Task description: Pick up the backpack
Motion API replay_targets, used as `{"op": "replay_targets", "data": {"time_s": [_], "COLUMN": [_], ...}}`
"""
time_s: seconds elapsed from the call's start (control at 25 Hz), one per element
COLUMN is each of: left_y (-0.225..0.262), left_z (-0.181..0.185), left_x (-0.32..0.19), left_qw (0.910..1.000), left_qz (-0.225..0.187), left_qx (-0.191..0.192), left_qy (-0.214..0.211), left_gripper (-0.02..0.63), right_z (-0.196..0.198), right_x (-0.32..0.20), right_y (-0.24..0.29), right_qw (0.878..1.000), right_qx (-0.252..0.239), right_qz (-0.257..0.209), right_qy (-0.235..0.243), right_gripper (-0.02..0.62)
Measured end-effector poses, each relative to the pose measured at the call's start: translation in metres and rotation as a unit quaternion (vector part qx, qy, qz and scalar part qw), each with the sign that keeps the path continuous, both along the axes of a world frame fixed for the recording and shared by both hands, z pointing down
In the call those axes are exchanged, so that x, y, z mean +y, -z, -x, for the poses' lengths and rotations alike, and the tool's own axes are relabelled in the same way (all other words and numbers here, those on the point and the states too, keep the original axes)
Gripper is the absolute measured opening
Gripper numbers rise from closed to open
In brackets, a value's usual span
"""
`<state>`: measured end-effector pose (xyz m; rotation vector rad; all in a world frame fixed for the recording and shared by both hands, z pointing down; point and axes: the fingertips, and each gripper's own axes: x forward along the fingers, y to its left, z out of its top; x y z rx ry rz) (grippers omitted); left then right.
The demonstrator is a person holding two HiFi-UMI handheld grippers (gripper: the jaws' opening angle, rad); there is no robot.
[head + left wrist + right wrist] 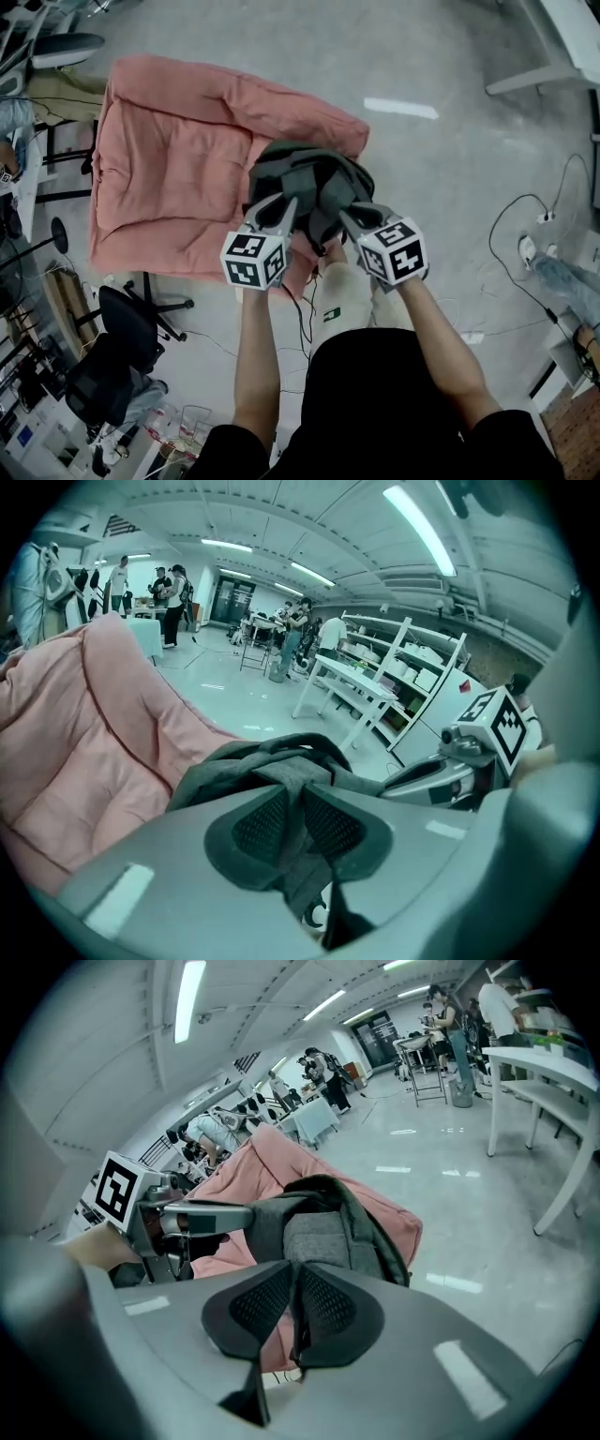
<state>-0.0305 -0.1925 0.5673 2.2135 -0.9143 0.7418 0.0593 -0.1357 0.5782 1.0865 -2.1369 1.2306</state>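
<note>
My left gripper [273, 211] and right gripper [357, 217] are each pinching the backpack [302, 176]. Its underside is hiding behind them. Open floor [450, 159] is lying upper right.

A pink floor cushion [169, 178] lies on the grey floor [441, 159], a black office chair [127, 323] near its edge.

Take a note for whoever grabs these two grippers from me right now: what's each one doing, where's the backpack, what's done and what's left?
Left gripper: shut on the backpack, with its grey strap pinched between the pads.
Right gripper: shut on the backpack too, gripping a thin bit of it.
Backpack: hangs between both grippers over the near corner of the pink cushion; looks lifted off it.
Done: both grips made, backpack raised.
Left: hold both grips shut and carry it clear.
</note>
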Motion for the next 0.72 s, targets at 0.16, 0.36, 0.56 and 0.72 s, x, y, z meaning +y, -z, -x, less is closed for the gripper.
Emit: {"op": "replay_targets", "data": {"time_s": [0.16, 0.36, 0.56, 0.72], "left_y": [0.015, 0.034, 0.061, 0.081], "left_z": [-0.010, -0.024, -0.035, -0.037], "left_x": [0.017, 0.035, 0.044, 0.053], "left_qw": [0.9999, 0.9994, 0.9981, 0.9961], "left_qz": [-0.010, -0.025, -0.043, -0.048], "left_qx": [-0.002, 0.007, 0.025, 0.048], "left_qy": [0.004, 0.022, 0.037, 0.055], "left_gripper": [0.058, 0.055, 0.055, 0.055], "right_z": [-0.006, -0.018, -0.033, -0.043], "right_x": [0.016, 0.031, 0.033, 0.031], "right_y": [0.011, 0.027, 0.055, 0.081], "right_qw": [1.000, 0.999, 0.998, 0.996], "right_qx": [-0.008, -0.018, -0.016, -0.012], "right_qz": [-0.008, -0.027, -0.060, -0.093], "right_qy": [0.005, 0.012, 0.014, 0.014], "right_gripper": [0.046, 0.041, 0.037, 0.035]}}
